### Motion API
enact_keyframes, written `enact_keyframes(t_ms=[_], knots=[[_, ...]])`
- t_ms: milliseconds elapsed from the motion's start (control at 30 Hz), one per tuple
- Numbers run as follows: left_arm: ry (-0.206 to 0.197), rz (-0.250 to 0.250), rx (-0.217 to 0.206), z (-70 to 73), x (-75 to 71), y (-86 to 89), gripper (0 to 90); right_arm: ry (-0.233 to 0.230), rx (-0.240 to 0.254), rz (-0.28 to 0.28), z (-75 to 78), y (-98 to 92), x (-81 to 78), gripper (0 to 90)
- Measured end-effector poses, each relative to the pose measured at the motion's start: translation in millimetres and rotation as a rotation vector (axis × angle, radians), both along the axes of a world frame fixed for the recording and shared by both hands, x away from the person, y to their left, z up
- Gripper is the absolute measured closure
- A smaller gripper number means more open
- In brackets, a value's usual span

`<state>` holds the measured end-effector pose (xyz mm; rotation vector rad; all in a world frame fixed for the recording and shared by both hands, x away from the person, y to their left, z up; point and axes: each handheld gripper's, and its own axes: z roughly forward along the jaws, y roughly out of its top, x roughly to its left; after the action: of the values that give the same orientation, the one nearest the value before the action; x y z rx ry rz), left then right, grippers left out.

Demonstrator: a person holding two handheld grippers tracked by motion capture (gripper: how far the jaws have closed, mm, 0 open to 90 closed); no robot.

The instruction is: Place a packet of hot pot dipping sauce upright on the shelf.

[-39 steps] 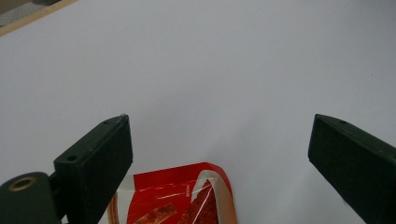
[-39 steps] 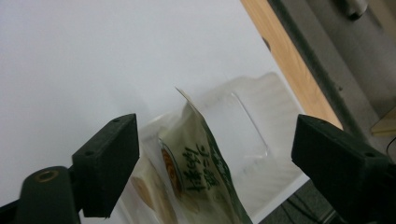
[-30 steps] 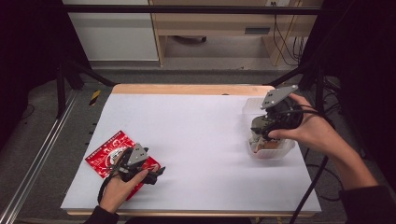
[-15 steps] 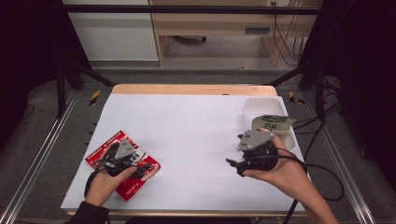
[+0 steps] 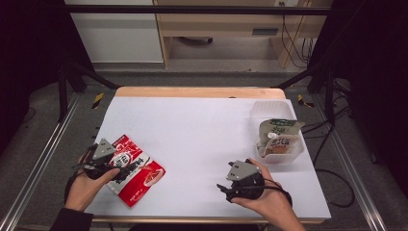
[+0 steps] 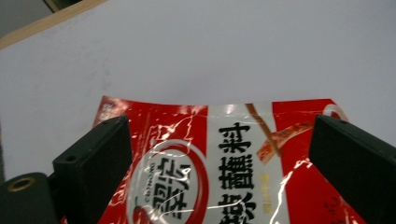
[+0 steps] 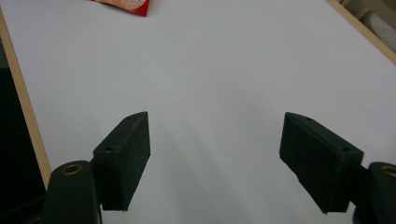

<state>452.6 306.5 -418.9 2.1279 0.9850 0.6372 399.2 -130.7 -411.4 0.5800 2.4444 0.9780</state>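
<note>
Now that your right gripper (image 5: 225,188) has come away from the clear tub (image 5: 276,131) empty, the red sauce packet (image 5: 135,169) looks next.

Its jaws, just narrowed slightly, stand apart over bare bench (image 5: 202,130); one pouch (image 5: 278,134) rests in the tub. Your left gripper (image 5: 126,169) has moved over the packet at the bench's near-left corner, jaws spread, straddling but not pinching it.
</note>
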Motion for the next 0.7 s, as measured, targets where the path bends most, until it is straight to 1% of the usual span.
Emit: enact_keyframes(t_ms=[67, 100, 167, 267, 333, 400, 500, 567, 700], knots=[[-0.002, 0.024, 0.002, 0.6, -0.1, 10.4, 6.4, 0.002, 0.016, -0.006, -12.4, 4.0, -0.6, 25.1], [-0.005, 0.04, -0.004, 0.8, -0.3, 15.9, 6.7, 0.005, 0.016, -0.009, -16.0, 5.1, -1.0, 25.0], [-0.012, 0.066, -0.017, 0.6, -1.2, 27.0, 7.6, 0.01, 0.001, -0.016, -23.3, 7.5, -1.4, 24.9], [-0.02, 0.103, -0.029, -2.9, -3.8, 43.2, 9.9, 0.016, -0.021, -0.015, -29.9, 9.9, -2.3, 24.9], [-0.02, 0.13, -0.052, -8.0, -6.5, 54.9, 11.8, 0.019, -0.021, -0.019, -31.0, 9.9, -2.4, 25.0], [-0.018, 0.15, -0.062, -12.5, -8.5, 62.5, 14.3, 0.015, -0.013, -0.025, -31.4, 9.9, -2.7, 25.2], [-0.005, 0.18, -0.072, -20.6, -10.6, 73.0, 14.9, 0.016, -0.015, -0.027, -32.6, 10.1, -2.3, 25.4], [-0.003, 0.193, -0.067, -25.0, -10.7, 77.4, 14.9, 0.021, -0.018, -0.026, -34.1, 11.0, -2.0, 25.4], [0.013, 0.218, -0.071, -30.2, -8.8, 84.9, 13.9, 0.026, -0.026, -0.018, -36.5, 12.4, -1.5, 25.5]])
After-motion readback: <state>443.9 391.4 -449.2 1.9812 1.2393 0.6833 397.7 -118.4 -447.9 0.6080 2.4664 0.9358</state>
